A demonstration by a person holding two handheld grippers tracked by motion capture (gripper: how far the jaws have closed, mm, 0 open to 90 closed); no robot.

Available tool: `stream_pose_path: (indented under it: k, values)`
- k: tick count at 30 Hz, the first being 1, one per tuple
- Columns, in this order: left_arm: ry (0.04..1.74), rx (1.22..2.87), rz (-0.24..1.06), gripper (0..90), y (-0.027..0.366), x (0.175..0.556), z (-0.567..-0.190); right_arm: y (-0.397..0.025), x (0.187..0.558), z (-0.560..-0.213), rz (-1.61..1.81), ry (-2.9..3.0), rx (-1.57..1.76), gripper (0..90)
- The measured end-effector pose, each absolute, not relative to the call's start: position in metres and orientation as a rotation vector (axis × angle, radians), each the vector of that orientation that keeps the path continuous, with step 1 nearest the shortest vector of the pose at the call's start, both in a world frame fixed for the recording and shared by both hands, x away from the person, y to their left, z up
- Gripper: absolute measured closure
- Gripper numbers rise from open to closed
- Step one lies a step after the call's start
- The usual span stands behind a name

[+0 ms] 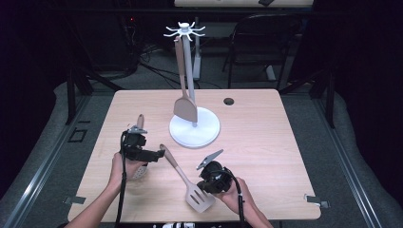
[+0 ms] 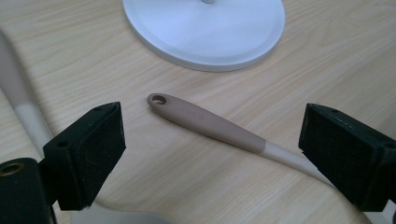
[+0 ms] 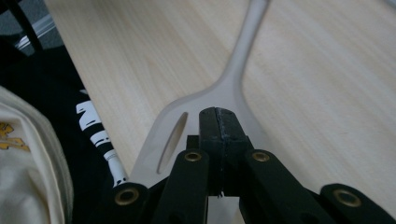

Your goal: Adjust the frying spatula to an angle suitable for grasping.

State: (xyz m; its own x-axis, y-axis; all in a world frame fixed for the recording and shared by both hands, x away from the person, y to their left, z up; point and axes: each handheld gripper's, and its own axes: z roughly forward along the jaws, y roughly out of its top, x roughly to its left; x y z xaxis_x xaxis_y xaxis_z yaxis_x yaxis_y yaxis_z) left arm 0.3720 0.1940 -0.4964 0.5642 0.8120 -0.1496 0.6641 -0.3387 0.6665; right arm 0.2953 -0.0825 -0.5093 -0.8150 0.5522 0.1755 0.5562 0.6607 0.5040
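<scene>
slotted spatula point(image 1: 186, 182) | beige-brown handle, pale head | lying flat | table's near edge

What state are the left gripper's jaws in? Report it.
Open: the left gripper has its pads wide apart, the spatula handle lying between them.

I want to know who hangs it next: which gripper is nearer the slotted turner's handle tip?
Left. The left gripper stands open right over the slotted turner's handle; the right gripper sits shut over its blade end.
</scene>
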Motion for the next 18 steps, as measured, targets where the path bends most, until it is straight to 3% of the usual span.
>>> stream_pose_path:
  k: [18]
  values:
    - [1.2, 2.139, 0.224, 13.9, 0.172, 0.361, -0.511, -0.06, 0.29, -0.548, -0.608, -2.844, -0.933, 90.0]
